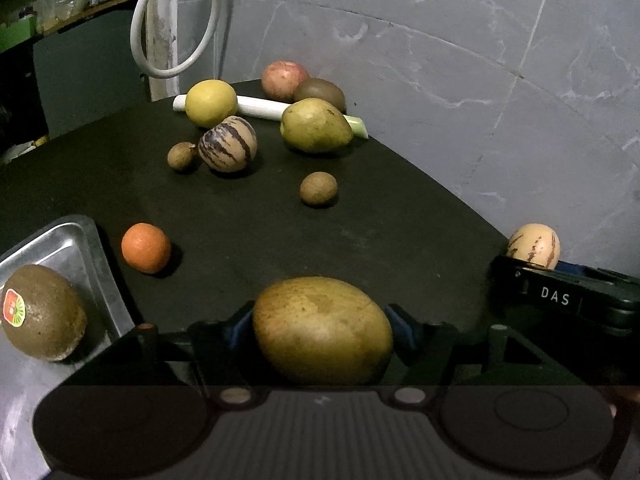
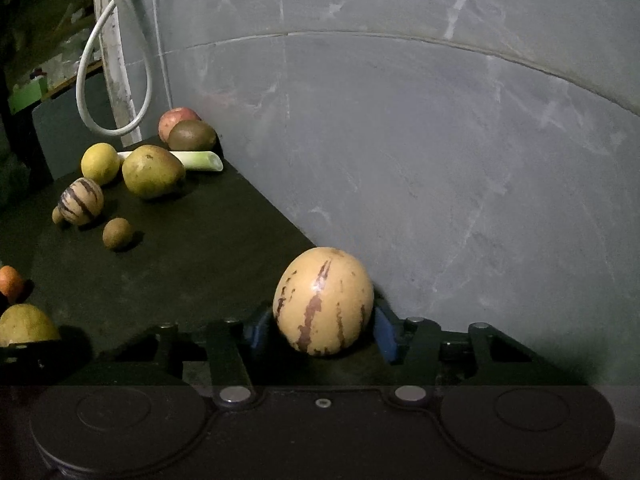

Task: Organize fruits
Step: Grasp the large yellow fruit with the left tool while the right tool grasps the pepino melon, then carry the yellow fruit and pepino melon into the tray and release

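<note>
A yellow-green mango (image 1: 322, 330) rests on the black table (image 1: 360, 232), and my left gripper (image 1: 322, 328) is shut on it, a blue pad against each side. In the right wrist view, a tan pepino melon (image 2: 324, 300) with purple streaks sits by the wall. My right gripper (image 2: 322, 328) is shut on it, its blue pads touching both flanks. The left wrist view shows that melon (image 1: 534, 246) and the right gripper's body at the far right. A steel tray (image 1: 80, 240) at the lower left holds a stickered kiwi (image 1: 42, 312).
An orange (image 1: 146, 247) lies beside the tray. Farther back lie two small brown fruits (image 1: 318, 188), a striped melon (image 1: 227, 143), a yellow fruit (image 1: 211, 103), a second mango (image 1: 316, 125), a leek (image 1: 260, 106), a kiwi (image 1: 320, 94) and an apple (image 1: 283, 75). The grey wall (image 1: 480, 100) borders the table's right edge.
</note>
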A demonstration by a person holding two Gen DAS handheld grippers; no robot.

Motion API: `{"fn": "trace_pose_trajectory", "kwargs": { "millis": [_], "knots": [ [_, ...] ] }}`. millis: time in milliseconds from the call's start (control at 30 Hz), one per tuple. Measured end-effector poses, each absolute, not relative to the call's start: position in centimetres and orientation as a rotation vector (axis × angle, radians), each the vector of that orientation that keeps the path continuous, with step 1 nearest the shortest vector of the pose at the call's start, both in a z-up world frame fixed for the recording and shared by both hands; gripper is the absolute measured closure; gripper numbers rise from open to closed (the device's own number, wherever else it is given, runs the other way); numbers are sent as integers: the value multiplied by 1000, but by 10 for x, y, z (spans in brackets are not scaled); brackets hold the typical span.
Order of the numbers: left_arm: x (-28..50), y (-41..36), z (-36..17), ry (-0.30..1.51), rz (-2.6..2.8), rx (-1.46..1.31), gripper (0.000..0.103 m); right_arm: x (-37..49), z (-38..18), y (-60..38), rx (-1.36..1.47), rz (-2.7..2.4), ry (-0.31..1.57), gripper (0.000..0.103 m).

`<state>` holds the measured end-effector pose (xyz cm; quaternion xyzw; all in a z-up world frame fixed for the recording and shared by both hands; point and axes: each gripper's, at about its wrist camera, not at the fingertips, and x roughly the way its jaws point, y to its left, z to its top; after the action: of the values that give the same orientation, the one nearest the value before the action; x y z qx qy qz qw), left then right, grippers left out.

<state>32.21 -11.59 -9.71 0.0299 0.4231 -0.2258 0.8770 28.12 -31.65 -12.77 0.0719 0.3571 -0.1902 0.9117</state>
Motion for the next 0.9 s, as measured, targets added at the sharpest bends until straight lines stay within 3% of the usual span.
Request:
{"fn": "trace_pose_trajectory", "kwargs": {
  "millis": [500, 900],
  "knots": [
    [317, -104, -92, 898, -458, -16, 33, 266, -114, -287, 143, -225, 721, 51],
    [303, -51, -60, 808, -386, -112, 33, 261, -87, -237, 97, -116, 671, 51]
  ]
}}
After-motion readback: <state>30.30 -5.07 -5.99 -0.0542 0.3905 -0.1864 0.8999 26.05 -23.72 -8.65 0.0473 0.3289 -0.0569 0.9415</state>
